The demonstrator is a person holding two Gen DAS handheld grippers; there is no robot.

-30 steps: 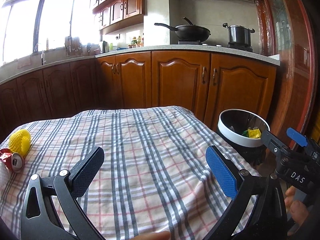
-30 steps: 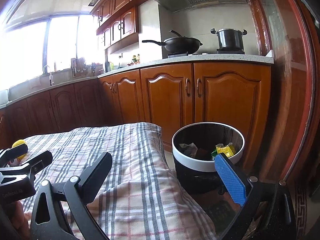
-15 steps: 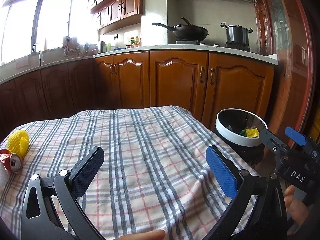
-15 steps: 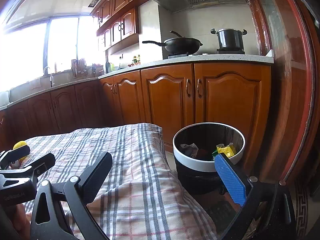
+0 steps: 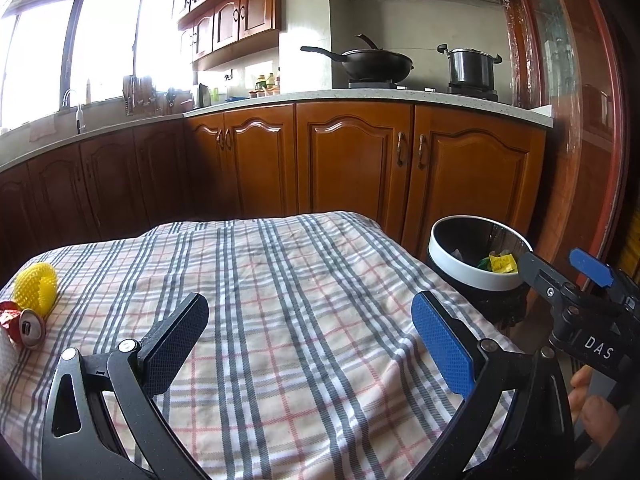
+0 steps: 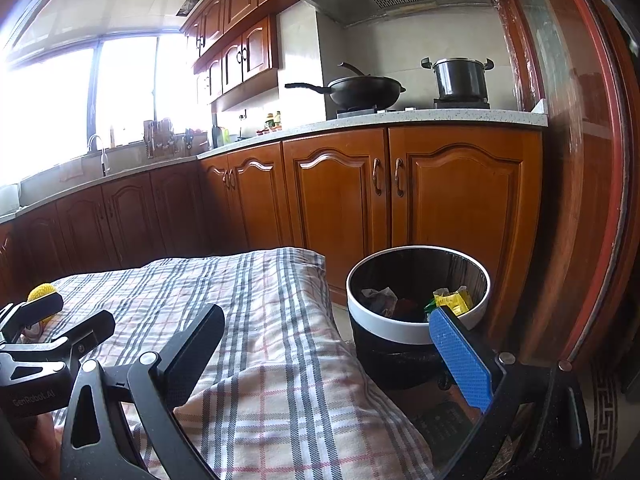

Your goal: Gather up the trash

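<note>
1. At the far left edge of the plaid tablecloth (image 5: 280,320) lies a crushed red can (image 5: 24,322) on its side, its silver top with pull tab facing the camera; no print on it can be read.
2. Just beyond it, touching or nearly so, sits a yellow foam mesh sleeve (image 5: 35,288), curled into a rough ring.
3. The left gripper (image 5: 310,330) hovers over the middle of the cloth with its black and blue pads spread wide apart, nothing between them. In the right wrist view its body carries the lettering "GenRobot.AI".
4. The right gripper (image 6: 328,354) hangs over the near right edge of the cloth, partly over the floor, fingers likewise wide apart and empty. In the left wrist view its side reads "DAS", with fingertips of a person's hand (image 5: 592,404) below it.
5. On the floor right of the table stands a round black trash bin (image 6: 418,330) with a white rim. Inside are a yellow wrapper (image 6: 454,300) with unreadable print, a bit of green, and crumpled grey paper (image 6: 378,296).
6. Far behind, on the counter, a black wok (image 5: 372,64) and a steel pot (image 5: 470,66) sit on the hob.
</note>
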